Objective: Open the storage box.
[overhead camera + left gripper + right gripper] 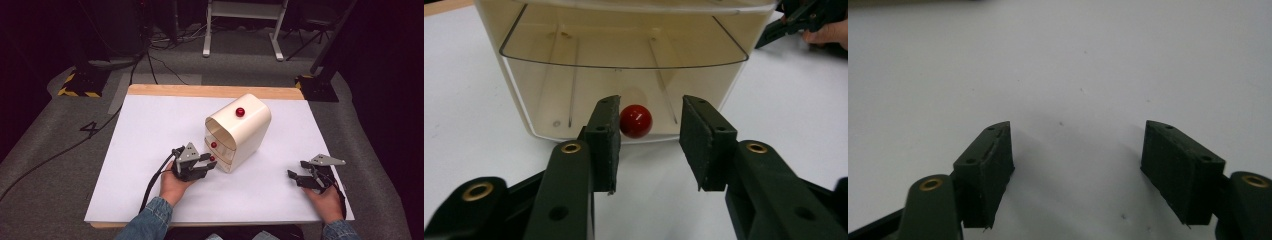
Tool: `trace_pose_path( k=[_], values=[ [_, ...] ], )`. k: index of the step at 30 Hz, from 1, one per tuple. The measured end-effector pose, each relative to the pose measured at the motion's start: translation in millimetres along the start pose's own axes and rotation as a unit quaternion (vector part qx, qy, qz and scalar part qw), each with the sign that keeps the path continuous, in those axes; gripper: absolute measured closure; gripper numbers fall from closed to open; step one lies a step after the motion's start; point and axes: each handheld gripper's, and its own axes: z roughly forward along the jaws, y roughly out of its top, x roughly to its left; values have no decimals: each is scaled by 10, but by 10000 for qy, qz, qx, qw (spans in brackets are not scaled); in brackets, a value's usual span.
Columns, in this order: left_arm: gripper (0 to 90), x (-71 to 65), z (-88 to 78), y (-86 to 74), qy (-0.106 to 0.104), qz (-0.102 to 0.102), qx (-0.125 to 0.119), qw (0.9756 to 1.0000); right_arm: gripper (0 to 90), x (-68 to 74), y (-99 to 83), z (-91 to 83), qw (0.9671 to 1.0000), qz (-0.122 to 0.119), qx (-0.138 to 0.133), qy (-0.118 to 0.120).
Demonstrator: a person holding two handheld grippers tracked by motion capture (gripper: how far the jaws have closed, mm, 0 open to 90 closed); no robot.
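The cabinet (239,131), a cream two-drawer unit, stands near the middle of the table (150,130), its drawer fronts facing the person. The left gripper (206,162) sits level at the bottom drawer (624,95). Its jaws are apart on either side of the red knob (635,121); the knob touches or nearly touches the left pad, with a clear gap to the other. The right gripper (296,169) rests near the table's right edge, well apart from the cabinet, jaws wide apart and empty.
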Motion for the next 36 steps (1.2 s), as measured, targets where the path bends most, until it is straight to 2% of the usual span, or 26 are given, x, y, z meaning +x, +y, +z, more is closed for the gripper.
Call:
trace_pose_path(
  k=[2, 6, 8, 9, 11, 20, 22, 28, 36],
  values=[
    [615, 18, 20, -7, 63, -68, 42, 9999, 286, 0, 0, 0, 10000, 2, 1, -2],
    [655, 19, 67, -28, 221, 56, 152, 9996, 286, 0, 0, 0, 10000, 3, 2, -2],
    [675, 26, 67, -32, 224, 11, 134, 9997, 286, 0, 0, 1, 10000, 6, 3, -1],
    [699, 47, 66, -38, 148, -88, 119, 9998, 286, 0, 0, 0, 10000, 4, 3, -3],
    [727, 51, 69, -41, 111, -93, 124, 9998, 286, 0, 0, 0, 10000, 4, 2, -4],
    [734, 53, 65, -33, 99, -63, 166, 9998, 285, 0, 0, 0, 10000, 5, 3, -3],
    [734, 62, 48, -33, 37, -86, 191, 9998, 285, 12, -2, -2, 10000, -30, -10, -33],
    [734, 43, -3, -29, 84, 7, 268, 9996, 282, 9, -3, -1, 10000, -22, -6, -34],
    [735, -2, -199, -97, 119, 26, 348, 9993, 287, 7, -5, -1, 10000, -22, -9, -16]
  ],
)
